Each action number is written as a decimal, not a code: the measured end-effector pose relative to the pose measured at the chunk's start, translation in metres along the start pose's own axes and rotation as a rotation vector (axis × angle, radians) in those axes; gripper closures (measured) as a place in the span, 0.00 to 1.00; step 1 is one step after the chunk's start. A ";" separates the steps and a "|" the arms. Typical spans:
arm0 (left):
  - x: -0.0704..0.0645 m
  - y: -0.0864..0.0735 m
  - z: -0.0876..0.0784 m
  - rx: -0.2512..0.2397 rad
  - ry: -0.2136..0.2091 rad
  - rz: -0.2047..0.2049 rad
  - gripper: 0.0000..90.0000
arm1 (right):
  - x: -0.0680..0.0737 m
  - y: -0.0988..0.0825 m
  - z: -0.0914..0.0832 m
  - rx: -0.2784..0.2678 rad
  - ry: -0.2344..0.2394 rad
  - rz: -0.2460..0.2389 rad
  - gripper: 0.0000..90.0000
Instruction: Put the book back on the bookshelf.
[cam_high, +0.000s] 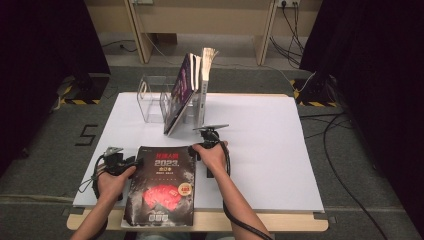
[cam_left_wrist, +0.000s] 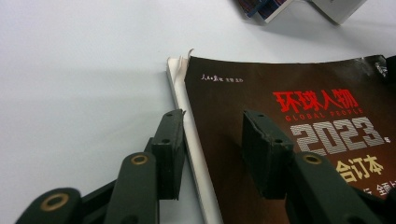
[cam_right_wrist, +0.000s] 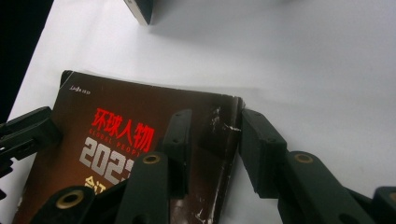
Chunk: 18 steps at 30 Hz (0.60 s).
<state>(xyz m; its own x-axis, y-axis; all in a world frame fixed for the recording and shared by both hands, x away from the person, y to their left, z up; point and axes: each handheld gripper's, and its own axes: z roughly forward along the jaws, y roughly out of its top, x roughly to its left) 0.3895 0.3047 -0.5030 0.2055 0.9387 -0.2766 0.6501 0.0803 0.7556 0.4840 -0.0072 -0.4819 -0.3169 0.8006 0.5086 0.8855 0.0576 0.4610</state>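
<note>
A dark book (cam_high: 160, 185) with red and silver cover lettering lies flat near the table's front edge. My left gripper (cam_high: 136, 162) is at its left side. In the left gripper view the jaws (cam_left_wrist: 212, 123) stand apart astride the book (cam_left_wrist: 261, 93): one jaw is on the table beside the white page edge, the other over the cover. My right gripper (cam_high: 196, 150) is at the book's far right corner. In the right gripper view (cam_right_wrist: 215, 116) one jaw is over the scuffed cover (cam_right_wrist: 130, 107) and the other beside its right edge. Neither pair presses the book.
A clear rack (cam_high: 152, 102) stands at the back of the white table top (cam_high: 265, 150). A dark book (cam_high: 181, 92) and a pale one (cam_high: 206, 75) lean in it. The flat book's near end overhangs the wooden front edge (cam_high: 260, 222).
</note>
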 end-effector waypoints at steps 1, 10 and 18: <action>0.000 0.000 0.000 0.000 0.001 0.001 0.65 | 0.000 0.000 0.000 -0.003 0.001 -0.003 0.74; -0.001 0.000 0.000 0.003 0.004 0.007 0.65 | 0.003 -0.002 0.000 -0.005 -0.003 -0.028 0.78; -0.001 0.000 0.000 0.004 0.007 0.014 0.65 | 0.001 -0.002 -0.003 -0.017 0.020 0.005 0.91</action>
<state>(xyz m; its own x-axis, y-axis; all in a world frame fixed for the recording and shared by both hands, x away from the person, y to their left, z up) 0.3894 0.3036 -0.5026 0.2100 0.9420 -0.2620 0.6503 0.0655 0.7569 0.4810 -0.0085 -0.4807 -0.3196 0.7889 0.5249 0.8812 0.0438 0.4706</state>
